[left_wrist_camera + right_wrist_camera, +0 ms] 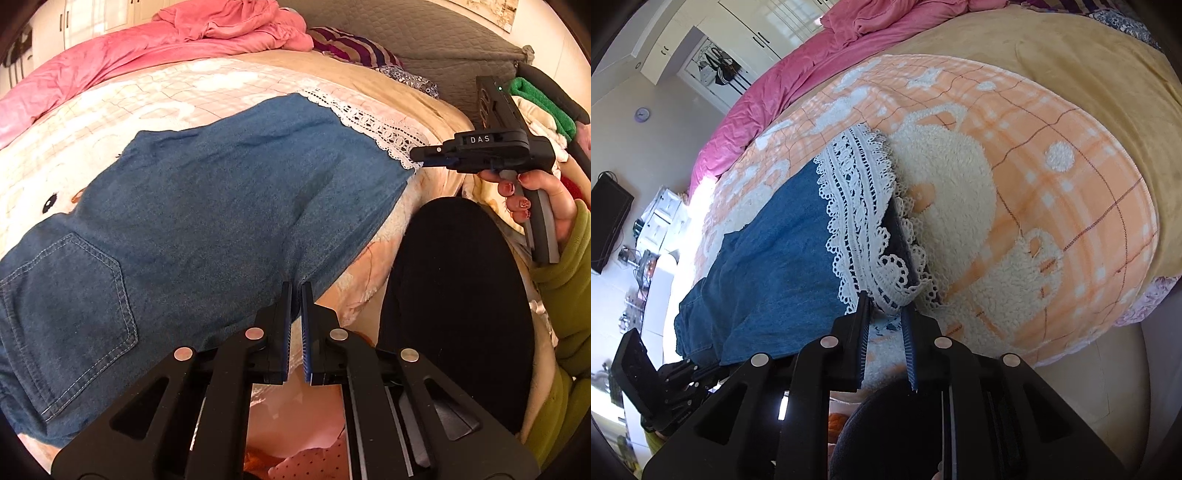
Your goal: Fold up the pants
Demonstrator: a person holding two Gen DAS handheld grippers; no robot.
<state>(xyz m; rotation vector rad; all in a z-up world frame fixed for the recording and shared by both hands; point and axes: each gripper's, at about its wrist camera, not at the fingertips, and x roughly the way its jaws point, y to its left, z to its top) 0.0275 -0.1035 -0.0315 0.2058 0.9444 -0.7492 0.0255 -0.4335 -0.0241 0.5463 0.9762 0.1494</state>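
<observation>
Pants (207, 206) flat on blanket (1052, 206), left tool (296, 291) pinching denim edge, right tool (886, 308) gripping lace hem (864, 206)

Sunlit bedroom (613, 122), bed (1089, 92), white wardrobe (713, 44)

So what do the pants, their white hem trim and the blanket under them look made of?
The pants look like soft blue denim or chambray: matte, a fine woven face, contrast stitching around the back pocket. The hem trim looks like white openwork lace, probably cotton, with scalloped edges and holes. The blanket looks like plush fleece: orange check with raised, curly cream pile.
</observation>
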